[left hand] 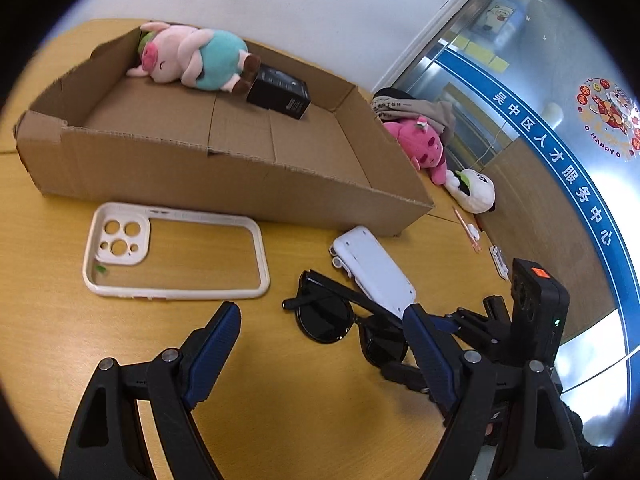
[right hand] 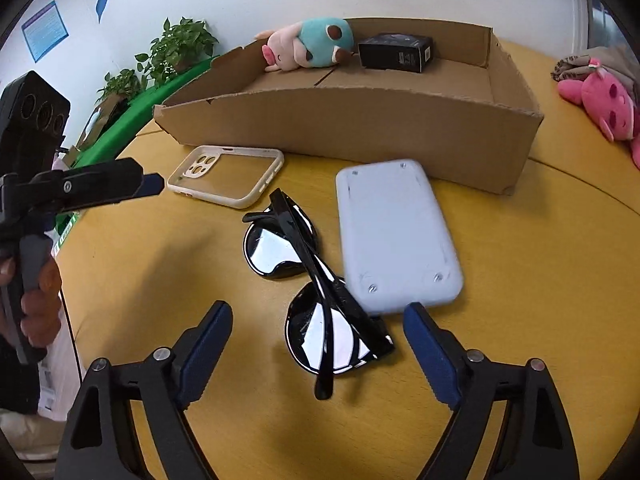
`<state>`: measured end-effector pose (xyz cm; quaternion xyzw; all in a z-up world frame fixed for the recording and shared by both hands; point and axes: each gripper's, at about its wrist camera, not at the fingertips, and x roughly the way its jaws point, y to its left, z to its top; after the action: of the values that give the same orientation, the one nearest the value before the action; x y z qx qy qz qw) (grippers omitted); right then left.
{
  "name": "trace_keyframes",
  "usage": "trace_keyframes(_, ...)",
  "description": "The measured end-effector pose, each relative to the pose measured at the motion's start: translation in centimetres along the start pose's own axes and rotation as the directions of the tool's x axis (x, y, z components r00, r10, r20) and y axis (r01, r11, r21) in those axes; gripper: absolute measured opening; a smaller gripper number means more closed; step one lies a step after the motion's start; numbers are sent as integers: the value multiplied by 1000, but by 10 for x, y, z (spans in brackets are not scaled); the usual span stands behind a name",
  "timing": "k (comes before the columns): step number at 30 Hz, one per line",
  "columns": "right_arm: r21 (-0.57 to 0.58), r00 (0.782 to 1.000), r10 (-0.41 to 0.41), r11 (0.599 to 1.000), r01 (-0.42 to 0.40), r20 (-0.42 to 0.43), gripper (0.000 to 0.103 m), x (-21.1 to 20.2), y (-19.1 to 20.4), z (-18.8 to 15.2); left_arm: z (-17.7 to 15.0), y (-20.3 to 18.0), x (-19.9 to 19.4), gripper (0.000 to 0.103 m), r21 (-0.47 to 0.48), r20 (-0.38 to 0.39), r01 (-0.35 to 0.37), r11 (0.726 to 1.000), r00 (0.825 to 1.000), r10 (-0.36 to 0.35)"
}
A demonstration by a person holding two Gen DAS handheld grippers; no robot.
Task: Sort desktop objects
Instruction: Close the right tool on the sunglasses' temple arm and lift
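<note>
Both grippers are wide open over the yellow wooden table [right hand: 540, 240], nothing between the jaws of either. Right gripper [right hand: 318, 344] hangs above the near end of the black sunglasses [right hand: 312, 284], which lie folded on the table, temples crossed over the lenses; the near lens sits between the blue pads [right hand: 208, 344] but nothing is touching it. Left gripper [left hand: 320, 348] is over bare tabletop, sunglasses [left hand: 340, 320] just by its right finger. In the right wrist view the left gripper also shows at the left edge, held by a hand [right hand: 36, 292]. Pale grey-white flat device [right hand: 396, 236], screws at the corners, lies face down touching the sunglasses on their right side. White phone case [left hand: 176, 256] with clear back lies flat to the left, just in front of the cardboard tray [left hand: 224, 176], apart from the sunglasses. In the tray: pig plush [left hand: 192, 56] in teal outfit on its side at the far wall, small black box [left hand: 280, 92] right by its feet. Outside the tray, right side: pink plush [left hand: 428, 148], a white-and-black plush [left hand: 474, 190] next to it, both on the table; grey fabric behind them. Small pink pen-like item [left hand: 466, 228] near the table edge, too small to identify.
</note>
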<state>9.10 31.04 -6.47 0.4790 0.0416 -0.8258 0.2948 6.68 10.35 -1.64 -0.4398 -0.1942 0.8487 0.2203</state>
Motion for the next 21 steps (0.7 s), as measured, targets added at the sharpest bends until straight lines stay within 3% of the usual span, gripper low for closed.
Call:
trace_keyframes(3, -49, 998, -62, 997, 62, -4, 79, 11, 13, -8, -6, 3, 11, 83, -27, -34, 29, 999, 999, -30)
trace_keyframes(5, -73, 993, -121, 990, 121, 5, 58, 13, 23, -11, -10, 4, 22, 82, -49, -59, 48, 998, 997, -51)
trace_keyframes(6, -66, 991, -130, 989, 131, 13, 41, 13, 24, -12, -11, 4, 28, 82, -57, -71, 56, 997, 996, -60)
trace_keyframes(10, -9, 990, -139, 990, 140, 35, 24, 11, 21, -14, -19, 3, 50, 80, -101, -113, 109, 989, 986, -121)
trace_keyframes(16, 78, 996, -77, 994, 73, 53, 22, -1, 17, -20, -23, 1, 65, 78, -166, -105, 198, 966, 970, -218)
trace_keyframes(18, 87, 996, -63, 995, 58, 57, 21, -3, 17, -22, -23, 0, 68, 68, -177, -109, 202, 963, 969, -223)
trace_keyframes(20, 91, 997, -44, 995, 38, 64, 21, -5, 22, -21, -26, 0, 74, 43, -204, -125, 200, 958, 966, -228)
trace_keyframes(21, 88, 997, -39, 996, 33, 68, 21, -6, 25, -22, -26, 1, 76, 40, -211, -132, 198, 957, 964, -229)
